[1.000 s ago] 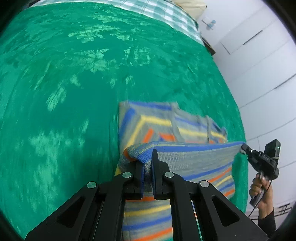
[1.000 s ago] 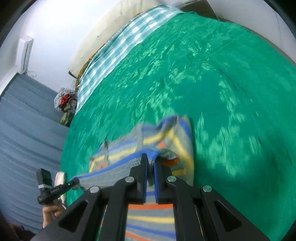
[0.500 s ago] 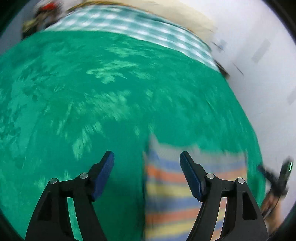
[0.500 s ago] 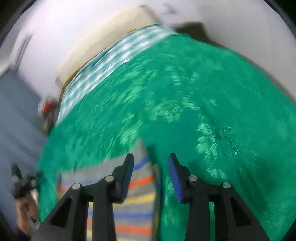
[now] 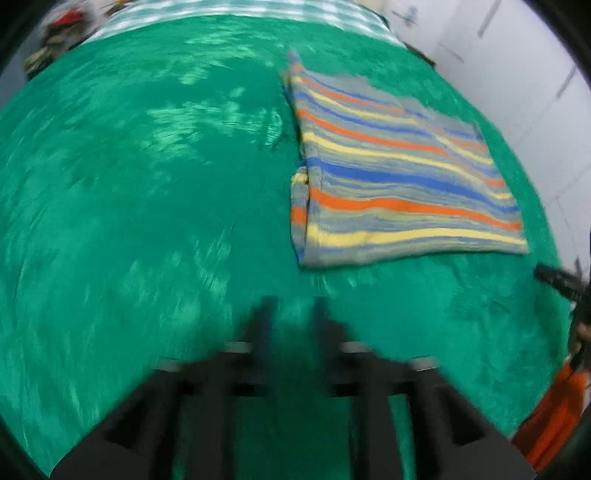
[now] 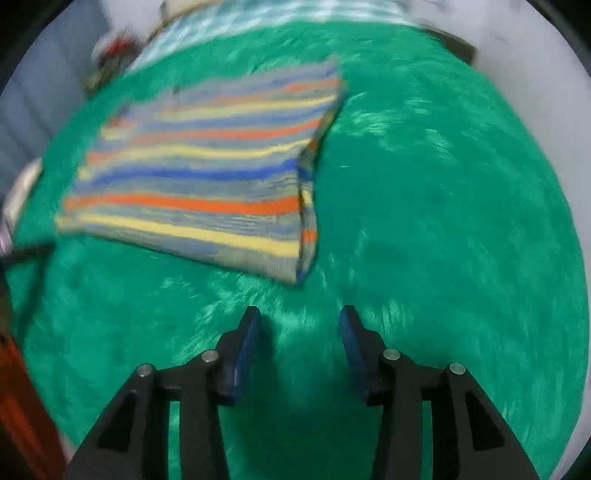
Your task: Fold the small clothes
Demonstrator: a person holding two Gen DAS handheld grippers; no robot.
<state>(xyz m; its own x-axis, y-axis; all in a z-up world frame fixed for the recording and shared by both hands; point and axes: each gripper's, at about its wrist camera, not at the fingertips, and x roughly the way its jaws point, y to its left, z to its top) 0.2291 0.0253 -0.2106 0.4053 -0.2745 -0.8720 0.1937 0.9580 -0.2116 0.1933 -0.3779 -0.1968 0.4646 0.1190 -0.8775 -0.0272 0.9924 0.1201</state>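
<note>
A small striped garment [image 5: 399, 173], grey with blue, orange and yellow bands, lies folded flat on the green bedspread [image 5: 147, 206]. It also shows in the right wrist view [image 6: 207, 177]. My left gripper [image 5: 291, 314] is blurred, empty and hangs over bare bedspread, short of the garment's near edge; its jaws stand a little apart. My right gripper [image 6: 299, 325] is open and empty, just off the garment's near right corner. Neither gripper touches the cloth.
A checked sheet [image 5: 240, 7] lies at the head of the bed. White walls [image 5: 517, 74] stand to the right. The other gripper [image 5: 561, 284] pokes in at the right edge. Clutter [image 6: 110, 51] sits at the far left.
Both grippers let go of the garment's folded edge, opened, and pulled back toward me. The garment now lies flat and folded on the bedspread. The left jaws have narrowed since half a second ago.
</note>
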